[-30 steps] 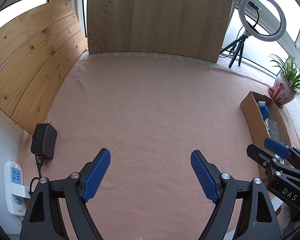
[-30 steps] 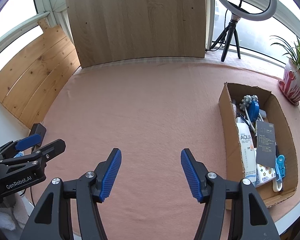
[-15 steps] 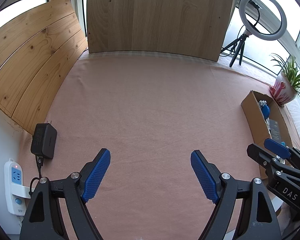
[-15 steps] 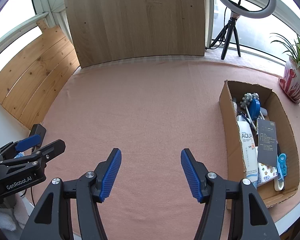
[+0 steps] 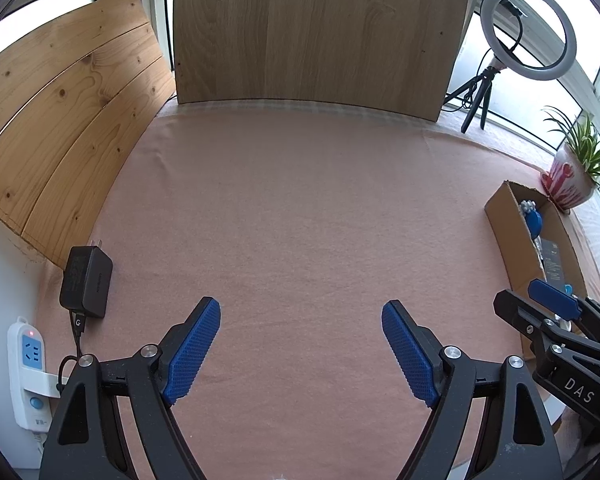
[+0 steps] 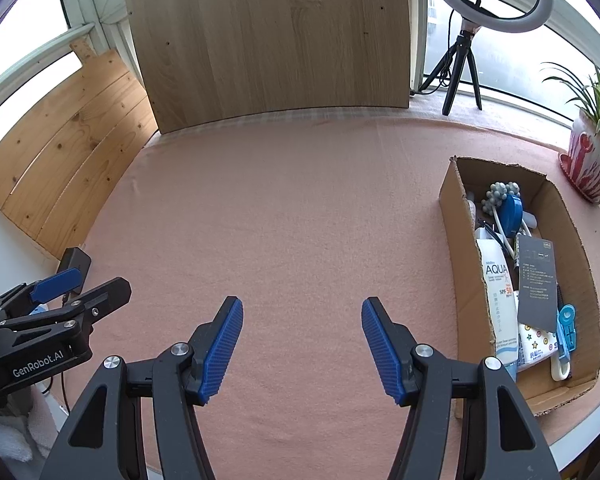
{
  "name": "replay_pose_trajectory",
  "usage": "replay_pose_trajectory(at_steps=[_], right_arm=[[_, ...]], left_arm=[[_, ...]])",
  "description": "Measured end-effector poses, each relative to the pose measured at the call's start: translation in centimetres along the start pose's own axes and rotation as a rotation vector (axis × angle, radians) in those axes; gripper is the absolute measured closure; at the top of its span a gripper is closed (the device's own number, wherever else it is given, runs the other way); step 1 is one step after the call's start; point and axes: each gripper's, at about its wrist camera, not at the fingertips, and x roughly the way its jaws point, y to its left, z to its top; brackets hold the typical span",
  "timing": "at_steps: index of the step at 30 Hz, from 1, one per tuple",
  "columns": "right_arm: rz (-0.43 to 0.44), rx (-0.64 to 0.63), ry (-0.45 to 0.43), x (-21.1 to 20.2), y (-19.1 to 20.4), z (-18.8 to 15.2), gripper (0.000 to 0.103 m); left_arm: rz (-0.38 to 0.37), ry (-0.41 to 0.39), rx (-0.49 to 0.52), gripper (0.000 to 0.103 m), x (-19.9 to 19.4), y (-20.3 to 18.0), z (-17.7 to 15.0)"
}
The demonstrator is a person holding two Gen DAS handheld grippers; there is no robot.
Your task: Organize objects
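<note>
Daylit windows behind wood panels.

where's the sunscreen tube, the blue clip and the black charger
sunscreen tube [image 6: 498,280], right wrist view, on its AQUA label
blue clip [image 6: 565,330], right wrist view, mid-body
black charger [image 5: 86,282], left wrist view, top face

Matt pink cloth, cardboard box, wood-grain boards

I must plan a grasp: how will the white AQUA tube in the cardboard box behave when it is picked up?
The AQUA tube looks like smooth plastic, so it may slip. It lies flat along the cardboard box wall, partly under a dark card, which would probably slide off. Being a tube, it likely yields when squeezed.
</note>
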Motion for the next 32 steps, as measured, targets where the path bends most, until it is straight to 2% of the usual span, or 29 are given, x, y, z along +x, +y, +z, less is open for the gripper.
replay_pose_trajectory(at_steps=[24, 30, 32], right_arm=[[0.007, 0.001, 0.018, 0.7, -0.3, -0.2, 0.045], [0.007, 0.001, 0.026, 1.0, -0.3, -0.3, 0.045], [0.005, -0.002, 0.021, 1.4, -0.3, -0.3, 0.045]], left_arm=[[0.003, 0.02, -0.004, 0.017, 0.9, 0.3, 0.1], [-0.006, 0.03, 0.002, 0.014, 2.0, 0.6, -0.2], [0.002, 0.044, 0.01, 0.006, 2.8, 0.7, -0.2]])
